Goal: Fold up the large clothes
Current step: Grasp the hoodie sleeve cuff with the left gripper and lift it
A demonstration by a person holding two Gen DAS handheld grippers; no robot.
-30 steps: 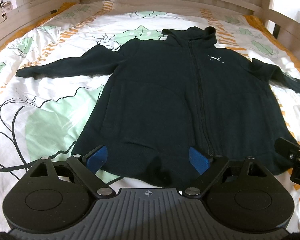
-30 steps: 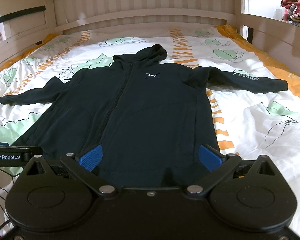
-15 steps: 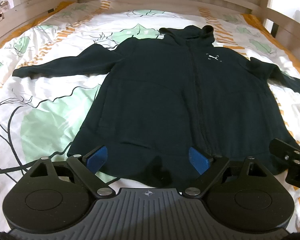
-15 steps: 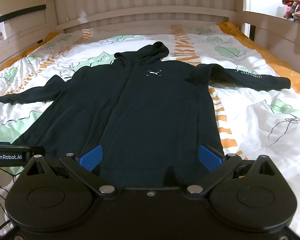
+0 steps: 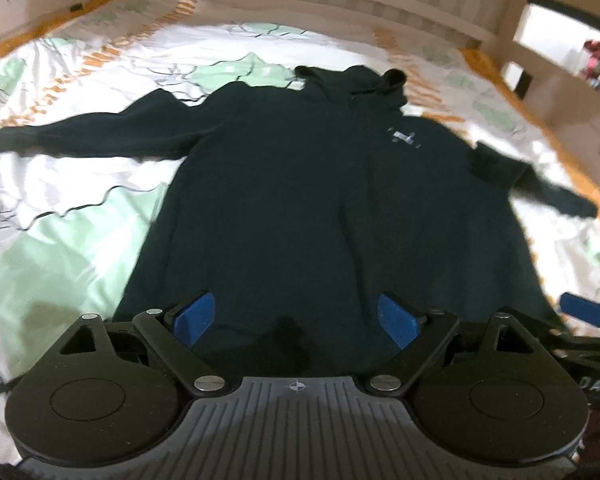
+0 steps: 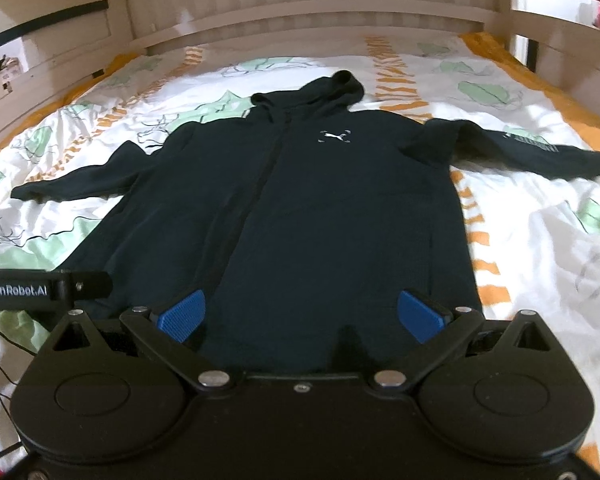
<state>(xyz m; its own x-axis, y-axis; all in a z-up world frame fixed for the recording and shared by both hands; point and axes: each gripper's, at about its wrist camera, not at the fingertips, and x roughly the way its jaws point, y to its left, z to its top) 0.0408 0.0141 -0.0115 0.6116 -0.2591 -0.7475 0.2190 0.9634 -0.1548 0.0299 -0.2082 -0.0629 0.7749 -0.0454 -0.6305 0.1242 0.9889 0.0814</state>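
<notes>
A black zip hoodie (image 5: 308, 184) (image 6: 320, 208) lies flat, front up, on the bed, hood at the far end and both sleeves spread out to the sides. Its small white chest logo (image 6: 335, 136) faces up. My left gripper (image 5: 296, 318) hovers over the left half of the hem, jaws open, nothing between the blue pads (image 5: 192, 316). Over the hem's right half my right gripper (image 6: 300, 316) also stands open and empty. Each gripper's edge shows in the other's view, the right gripper (image 5: 584, 312) at the right and the left gripper (image 6: 40, 286) at the left.
The hoodie rests on a white bedsheet (image 6: 540, 240) with green and orange print. A pale wooden bed frame (image 6: 300, 12) with a slatted headboard and side rails encloses the mattress. Thin black cables (image 6: 4, 344) trail at the near left edge.
The left wrist view has swung right and tipped down, blurred by motion; the hoodie now sits more central in it. The right view has tilted slightly. Both grippers stay open.
</notes>
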